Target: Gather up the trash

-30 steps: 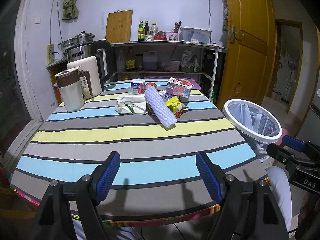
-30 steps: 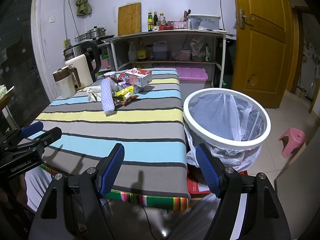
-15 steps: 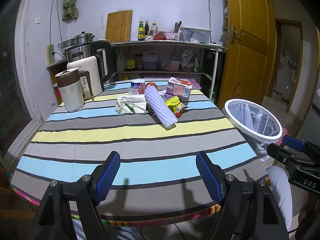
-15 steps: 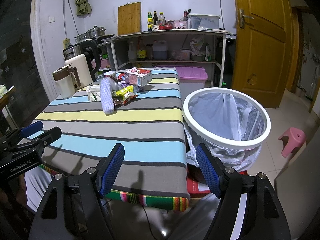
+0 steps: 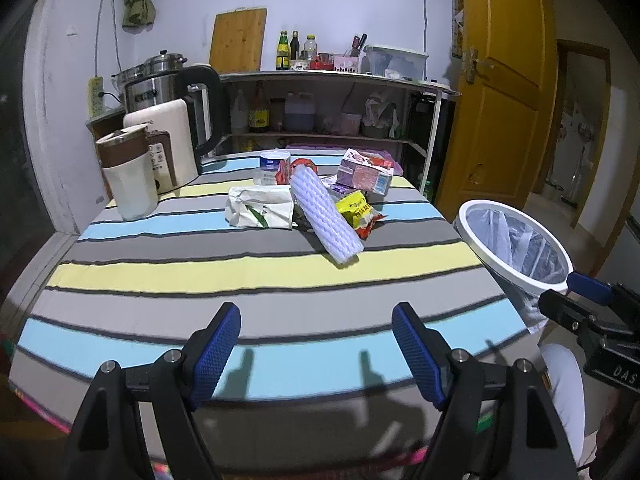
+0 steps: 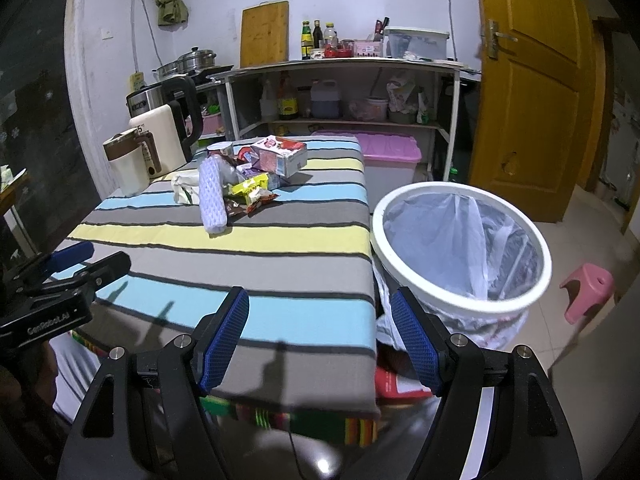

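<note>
A pile of trash lies at the far middle of the striped table (image 5: 240,272): a white foam net sleeve (image 5: 326,216), a white paper packet (image 5: 260,211), a yellow snack wrapper (image 5: 354,210), a pink carton (image 5: 364,172) and a small tub (image 5: 274,162). A white bin with a clear liner (image 6: 460,248) stands off the table's right edge. My left gripper (image 5: 316,354) hovers open over the near edge, holding nothing. My right gripper (image 6: 318,340) is open and empty over the near right corner, beside the bin (image 5: 516,244). The foam sleeve (image 6: 212,196) appears in the right wrist view too.
A cream jug (image 5: 128,172), a cream appliance (image 5: 164,140) and a steel kettle (image 5: 176,96) stand at the table's far left. Behind is a shelf unit (image 6: 340,92) with bottles and a cutting board. A pink storage box (image 6: 388,156), a pink stool (image 6: 586,292) and a yellow door (image 6: 532,80) are on the right.
Both grippers have edged slightly forward toward the table. Nothing on the table has moved.
</note>
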`<state>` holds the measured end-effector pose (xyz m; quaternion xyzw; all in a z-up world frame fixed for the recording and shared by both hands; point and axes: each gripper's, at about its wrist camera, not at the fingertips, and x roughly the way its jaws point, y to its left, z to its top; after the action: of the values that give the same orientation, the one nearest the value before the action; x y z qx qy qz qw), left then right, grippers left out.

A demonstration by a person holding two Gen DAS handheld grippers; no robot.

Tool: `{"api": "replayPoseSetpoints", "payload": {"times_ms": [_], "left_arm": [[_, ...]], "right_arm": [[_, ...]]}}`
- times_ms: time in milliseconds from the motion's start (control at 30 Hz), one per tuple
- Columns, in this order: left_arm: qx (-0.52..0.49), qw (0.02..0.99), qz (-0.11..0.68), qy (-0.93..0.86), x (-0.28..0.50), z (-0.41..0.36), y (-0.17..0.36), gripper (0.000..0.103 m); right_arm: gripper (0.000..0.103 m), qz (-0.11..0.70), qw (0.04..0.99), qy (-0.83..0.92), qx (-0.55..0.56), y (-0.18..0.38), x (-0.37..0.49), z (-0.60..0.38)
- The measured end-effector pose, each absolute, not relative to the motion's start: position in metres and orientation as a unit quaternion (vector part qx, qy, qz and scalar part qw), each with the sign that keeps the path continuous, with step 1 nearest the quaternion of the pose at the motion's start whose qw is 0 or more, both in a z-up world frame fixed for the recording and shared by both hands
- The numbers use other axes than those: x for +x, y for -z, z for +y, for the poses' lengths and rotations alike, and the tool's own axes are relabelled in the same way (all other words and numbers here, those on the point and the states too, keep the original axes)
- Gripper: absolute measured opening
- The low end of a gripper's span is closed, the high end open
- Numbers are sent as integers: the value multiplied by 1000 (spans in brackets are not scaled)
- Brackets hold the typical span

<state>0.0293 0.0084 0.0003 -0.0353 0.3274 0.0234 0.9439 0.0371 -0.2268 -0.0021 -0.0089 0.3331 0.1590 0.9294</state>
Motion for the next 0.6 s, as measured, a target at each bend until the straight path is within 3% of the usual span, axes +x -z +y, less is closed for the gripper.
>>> {"api": "replayPoseSetpoints", "payload": {"times_ms": [600], "left_arm": [[-104, 929, 354, 1, 140, 31, 13, 78]], "right_arm": [[74, 350, 913, -208, -36, 9, 121, -186]]}}
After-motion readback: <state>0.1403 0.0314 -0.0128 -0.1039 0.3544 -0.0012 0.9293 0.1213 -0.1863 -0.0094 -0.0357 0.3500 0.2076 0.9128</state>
